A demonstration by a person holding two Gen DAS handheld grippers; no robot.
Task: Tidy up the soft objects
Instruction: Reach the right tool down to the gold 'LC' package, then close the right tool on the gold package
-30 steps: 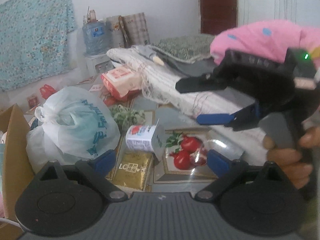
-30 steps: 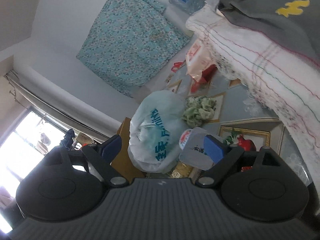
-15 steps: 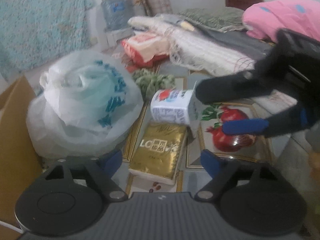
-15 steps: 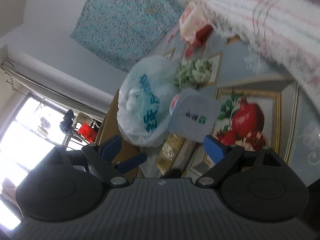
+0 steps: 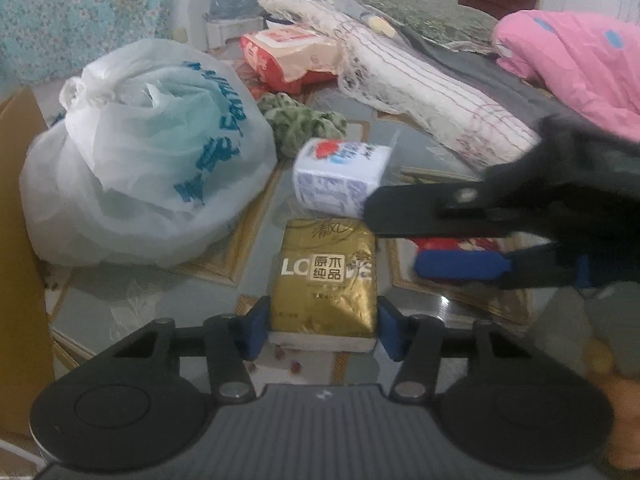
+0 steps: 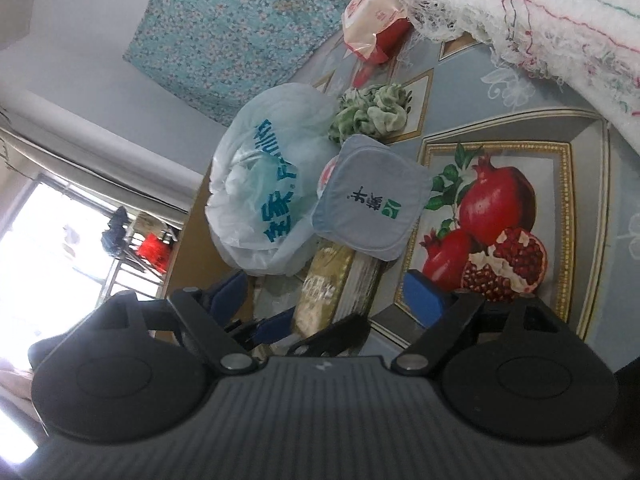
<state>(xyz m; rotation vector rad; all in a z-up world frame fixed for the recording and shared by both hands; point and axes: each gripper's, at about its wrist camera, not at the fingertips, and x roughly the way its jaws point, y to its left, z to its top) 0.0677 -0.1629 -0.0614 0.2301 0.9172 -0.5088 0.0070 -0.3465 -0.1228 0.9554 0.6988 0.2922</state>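
Observation:
A gold tissue pack (image 5: 324, 276) lies on the patterned table cover (image 5: 152, 304). My left gripper (image 5: 323, 332) has its jaws closing, with the blue pads (image 5: 256, 332) right at the two sides of the pack's near end; I see no squeezing. A white-and-blue tissue pack (image 5: 340, 176) lies just beyond it. In the right wrist view its grey end (image 6: 372, 208) faces the camera. My right gripper (image 5: 396, 240) reaches in from the right beside both packs, its jaws narrowing slightly and holding nothing. From its own view, the right gripper (image 6: 326, 298) points at the gold pack (image 6: 324, 280).
A full white plastic bag (image 5: 140, 152) sits left of the packs, with a cardboard box (image 5: 20, 240) beyond it. Behind are a green crumpled cloth (image 5: 300, 120), a red-and-white package (image 5: 288, 52), a white fringed blanket (image 5: 420, 88), grey fabric and a pink cloth (image 5: 580, 60).
The left gripper has dropped toward the gold pack and its jaws have narrowed around the near end. The right gripper has come lower and closer to the two packs.

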